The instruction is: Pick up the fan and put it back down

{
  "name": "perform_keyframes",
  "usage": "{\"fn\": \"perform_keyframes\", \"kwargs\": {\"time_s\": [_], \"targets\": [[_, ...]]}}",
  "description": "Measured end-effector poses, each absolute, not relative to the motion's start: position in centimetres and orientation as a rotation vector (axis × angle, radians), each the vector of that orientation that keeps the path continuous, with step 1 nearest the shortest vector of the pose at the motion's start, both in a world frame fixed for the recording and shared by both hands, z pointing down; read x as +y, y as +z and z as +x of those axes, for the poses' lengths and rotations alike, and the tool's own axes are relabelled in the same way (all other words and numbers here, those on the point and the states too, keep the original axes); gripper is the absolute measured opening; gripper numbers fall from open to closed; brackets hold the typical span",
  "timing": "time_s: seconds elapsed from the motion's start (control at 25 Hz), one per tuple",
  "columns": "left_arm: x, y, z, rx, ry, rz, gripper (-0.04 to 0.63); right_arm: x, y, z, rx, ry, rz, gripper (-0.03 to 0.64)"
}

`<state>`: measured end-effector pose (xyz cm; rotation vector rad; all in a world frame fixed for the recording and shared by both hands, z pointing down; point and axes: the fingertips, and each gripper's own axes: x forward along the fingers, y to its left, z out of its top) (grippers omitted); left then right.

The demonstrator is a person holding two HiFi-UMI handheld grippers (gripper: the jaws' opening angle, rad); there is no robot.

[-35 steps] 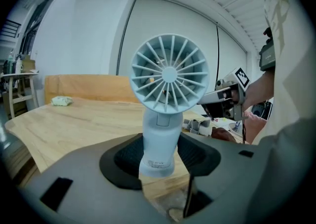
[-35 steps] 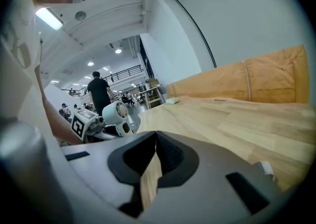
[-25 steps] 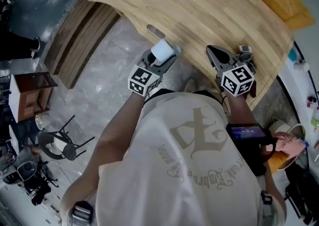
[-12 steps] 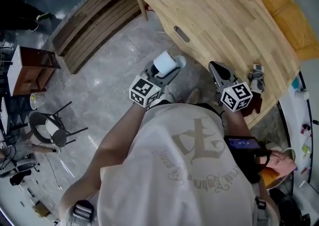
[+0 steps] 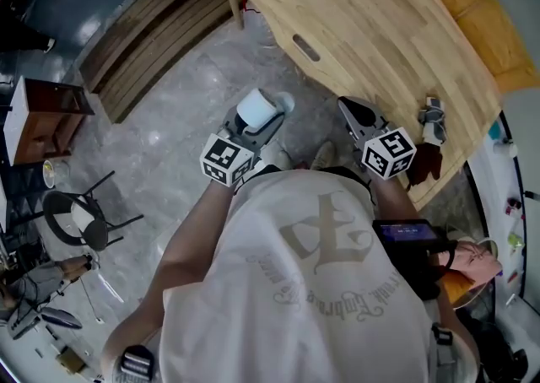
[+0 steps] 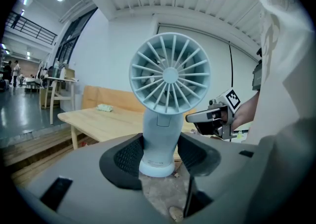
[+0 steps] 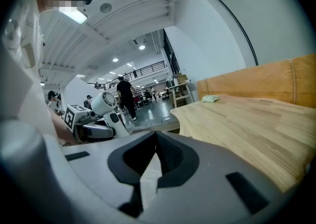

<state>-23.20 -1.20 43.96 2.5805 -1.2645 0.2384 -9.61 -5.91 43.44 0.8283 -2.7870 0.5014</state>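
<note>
- The left gripper [image 5: 253, 120] has its jaws pinching the pale blue handheld fan with a round grilled head [image 6: 169, 75]. They grip low on the stem, just above the flared foot, and the fan stands upright between them.
- In the head view the fan [image 5: 256, 108] is at centre frame, above the grey stone floor [image 5: 169, 162]. It is clear of the light wooden surface [image 5: 380, 27] that fills the upper right.
- The right gripper [image 5: 353, 113] has its jaws pressed together on nothing. It hangs at centre right, just beside the near edge of the surface.
- To put the fan down well, I would carry it toward the upper right until the foot is well inside that curved edge.
- The stem should be vertical so the flat foot lands all at once. The head looks top-heavy, so a tilt could topple the fan.
- The jaws should spread only once the foot rests fully, and the gripper should then back straight off without brushing the stem.
</note>
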Motion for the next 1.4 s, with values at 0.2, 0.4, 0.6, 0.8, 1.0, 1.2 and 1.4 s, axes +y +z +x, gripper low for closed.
{"fn": "perform_keyframes", "kwargs": {"time_s": [0.2,0.4,0.6,0.8,1.0,1.2,1.4], "targets": [[0.0,44.4,-24.5,-1.251,0.219,2.561,0.225,-4.9,43.2,-10.4,-2.764,0.491,0.846,0.015],[-0.7,45.0,-25.1,-1.27,0.217,2.544,0.225,-6.0,43.1,-11.1,-2.776,0.475,0.83,0.015],[-0.9,45.4,-24.5,-1.238,0.211,2.558,0.225,-5.9,43.3,-10.4,-2.752,0.476,0.858,0.015],[-1.1,45.9,-24.0,-1.224,0.219,2.567,0.225,-5.9,43.9,-9.7,-2.728,0.476,0.874,0.015],[-1.2,46.1,-23.8,-1.194,0.223,2.581,0.225,-6.2,43.8,-9.4,-2.714,0.482,0.922,0.015],[-1.3,45.7,-24.5,-1.202,0.22,2.594,0.225,-6.2,43.5,-10.2,-2.702,0.477,0.928,0.015],[-2.3,45.8,-24.5,-1.199,0.212,2.592,0.225,-6.6,43.6,-10.1,-2.703,0.479,0.94,0.015]]}}
